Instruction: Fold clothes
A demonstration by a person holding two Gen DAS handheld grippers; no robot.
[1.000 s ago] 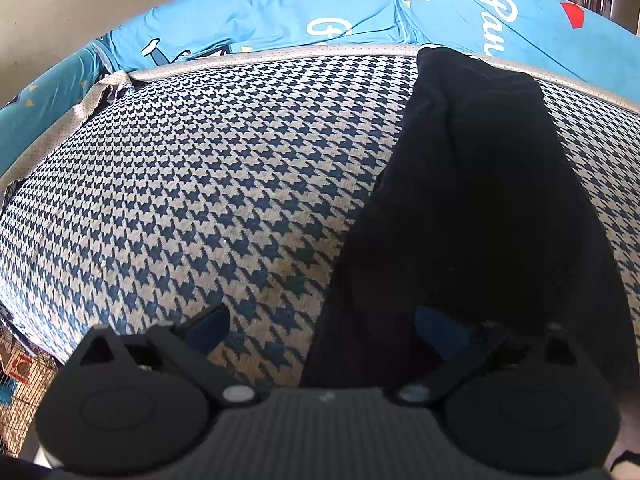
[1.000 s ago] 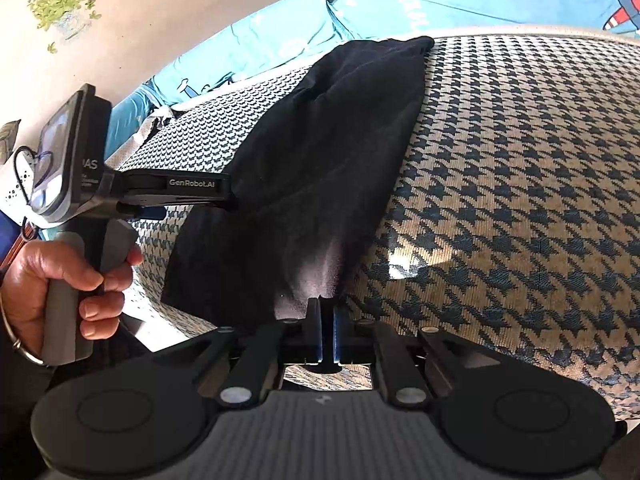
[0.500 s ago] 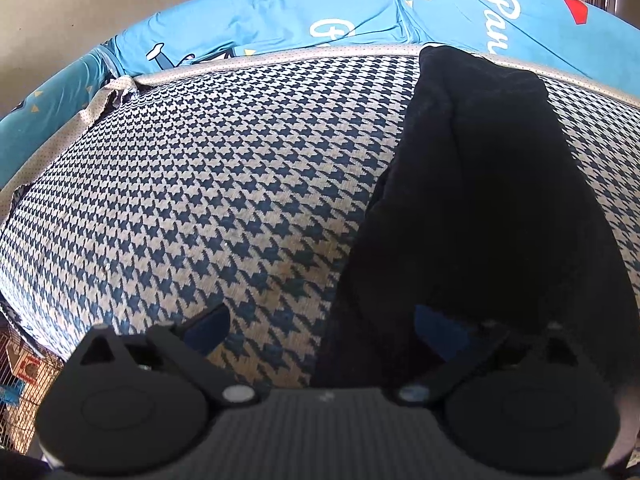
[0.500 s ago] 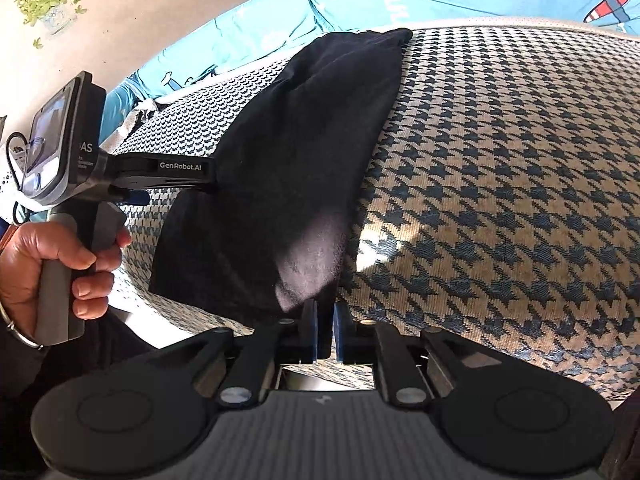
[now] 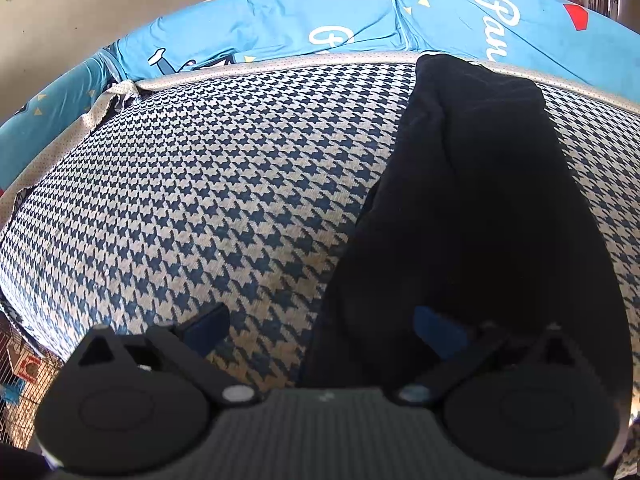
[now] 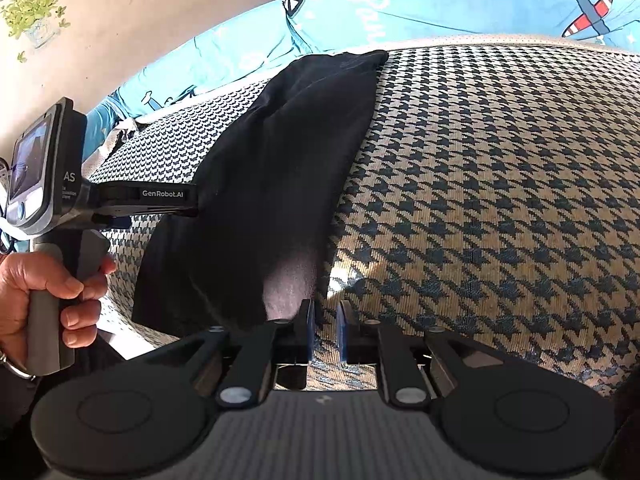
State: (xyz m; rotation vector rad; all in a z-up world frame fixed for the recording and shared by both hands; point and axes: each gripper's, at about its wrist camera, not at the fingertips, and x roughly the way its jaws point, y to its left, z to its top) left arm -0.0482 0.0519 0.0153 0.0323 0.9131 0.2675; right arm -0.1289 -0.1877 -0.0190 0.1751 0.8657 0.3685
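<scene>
Now black garment point(image 5: 472, 208) on houndstooth cover point(image 5: 208, 200), left gripper point(image 5: 320, 326) wide apart, right gripper point(image 6: 325, 330) seemingly empty, slightly parted.

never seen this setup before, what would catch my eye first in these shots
A long black garment lies stretched down the middle of a blue-and-cream houndstooth cover, stark against the busy pattern. Behind it a bright blue printed sheet runs along the far edge.
</scene>
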